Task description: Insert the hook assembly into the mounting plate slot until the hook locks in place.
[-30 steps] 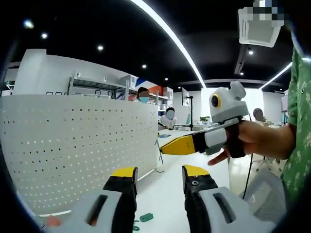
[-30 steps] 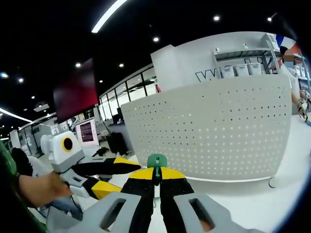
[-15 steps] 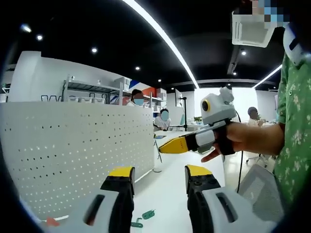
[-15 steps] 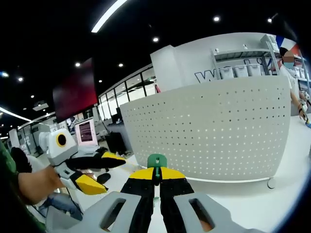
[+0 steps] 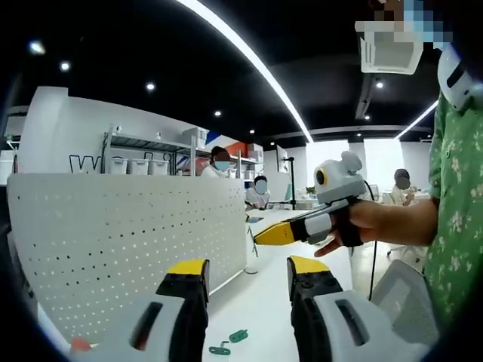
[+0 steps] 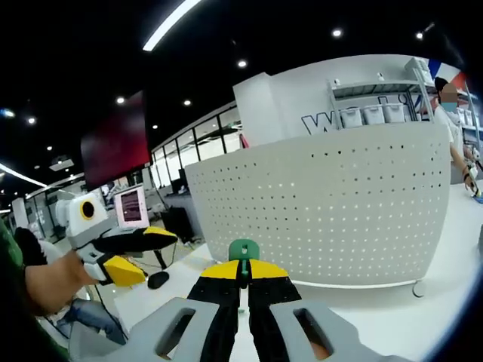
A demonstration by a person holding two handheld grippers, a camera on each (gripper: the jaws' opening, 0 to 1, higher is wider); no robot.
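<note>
A curved white perforated panel stands upright on the white table. In the right gripper view my right gripper is shut on a small green hook piece, whose rounded top sticks out above the yellow tips. It is held in the air, short of the panel. In the left gripper view my left gripper is open with nothing between its jaws. Two more green hook pieces lie on the table below it. The right gripper comes in from the right, held by a hand. The left gripper appears at the left.
The white table runs on past the panel. A black mouse-like object lies on a desk near a monitor. Shelving with bins stands behind the panel, and people sit in the background. A green sleeve is at the right edge.
In the right gripper view the left gripper has drawn away to the left and risen. Both views have shifted slightly with the hands. The right gripper stays shut on the green hook piece.
</note>
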